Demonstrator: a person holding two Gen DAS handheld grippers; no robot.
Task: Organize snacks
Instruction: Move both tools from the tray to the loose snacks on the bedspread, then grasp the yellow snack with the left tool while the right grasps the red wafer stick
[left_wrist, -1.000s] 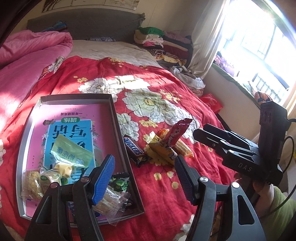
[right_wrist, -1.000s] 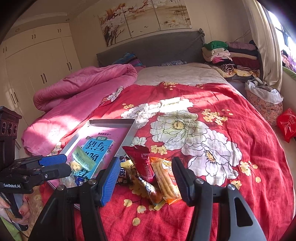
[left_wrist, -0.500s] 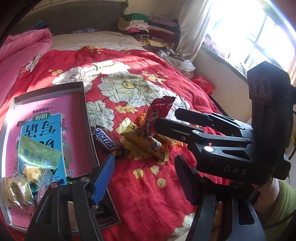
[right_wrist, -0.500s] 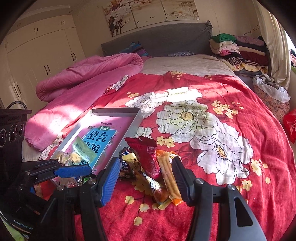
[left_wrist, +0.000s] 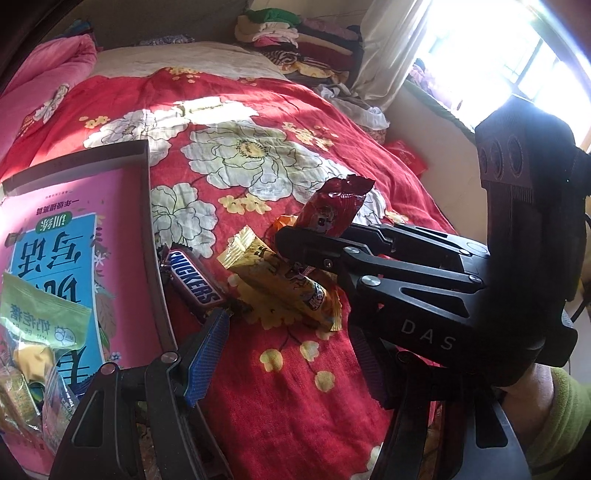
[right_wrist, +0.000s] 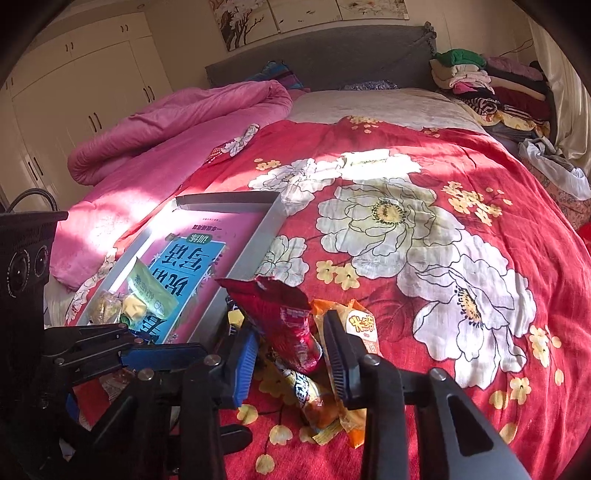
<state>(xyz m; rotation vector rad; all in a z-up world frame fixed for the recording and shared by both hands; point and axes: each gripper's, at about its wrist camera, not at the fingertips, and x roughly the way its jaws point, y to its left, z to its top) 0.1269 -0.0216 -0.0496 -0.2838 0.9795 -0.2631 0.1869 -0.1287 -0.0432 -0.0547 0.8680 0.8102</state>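
Note:
Loose snacks lie on the red floral bedspread: a Snickers bar (left_wrist: 194, 282), a yellow wrapped bar (left_wrist: 273, 278), an orange pack (right_wrist: 364, 328) and a red packet (right_wrist: 286, 319). My right gripper (right_wrist: 291, 360) is open, its fingers on either side of the red packet, which stands up between them (left_wrist: 334, 210). My left gripper (left_wrist: 288, 354) is open and empty, just in front of the Snickers bar. A grey tray (left_wrist: 157, 295) on the left holds a pink book and several small snack packs (left_wrist: 44, 317).
A rolled pink duvet (right_wrist: 177, 122) lies beyond the tray. Folded clothes (right_wrist: 487, 85) are stacked at the bed's far right corner. The bed's right edge drops off by the window wall (left_wrist: 436, 122).
Both grippers have moved forward and closer together. My right gripper has come down around the red packet and its fingers have narrowed on it. My left has shifted right of the tray.

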